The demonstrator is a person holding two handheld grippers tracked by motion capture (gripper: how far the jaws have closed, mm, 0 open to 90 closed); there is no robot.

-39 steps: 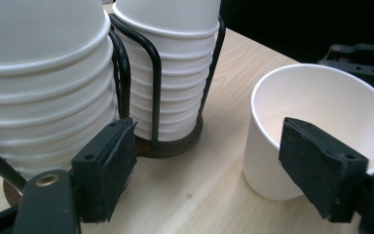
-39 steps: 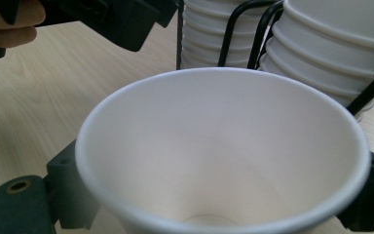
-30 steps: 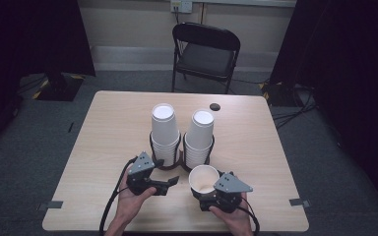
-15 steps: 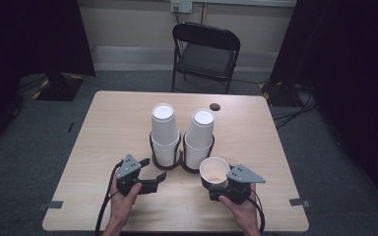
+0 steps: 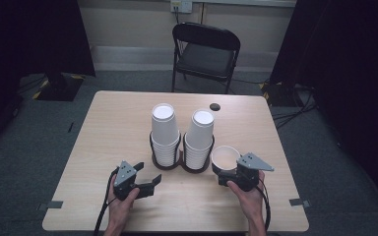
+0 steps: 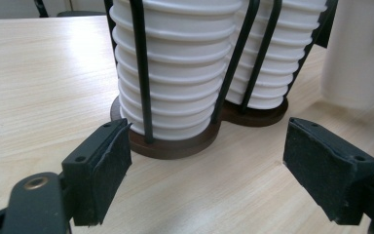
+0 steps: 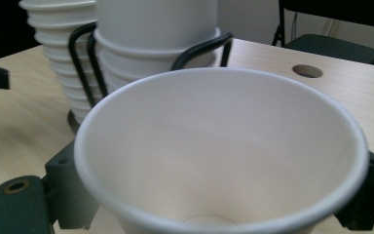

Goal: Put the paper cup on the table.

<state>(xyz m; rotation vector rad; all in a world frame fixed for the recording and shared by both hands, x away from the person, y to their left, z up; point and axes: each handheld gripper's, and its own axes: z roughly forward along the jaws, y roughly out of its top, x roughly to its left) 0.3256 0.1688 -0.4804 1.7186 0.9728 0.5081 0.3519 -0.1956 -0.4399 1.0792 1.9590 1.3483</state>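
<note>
We have carried the single paper cup (image 5: pixel 225 158) rightward, clear of the two stacks in the holder (image 5: pixel 182 162), our right gripper (image 5: pixel 231 176) clamped round it just above the desk (image 5: pixel 103 128), while our left gripper (image 5: pixel 145 178) has drawn back, wide open and empty, leaving the cup ready to set down.

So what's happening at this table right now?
A person works two handheld claws at a wooden table. The right claw grips a single white paper cup, mouth up, just right of a black wire rack with two stacks of upside-down cups. The left claw is open and empty in front of the rack.
</note>
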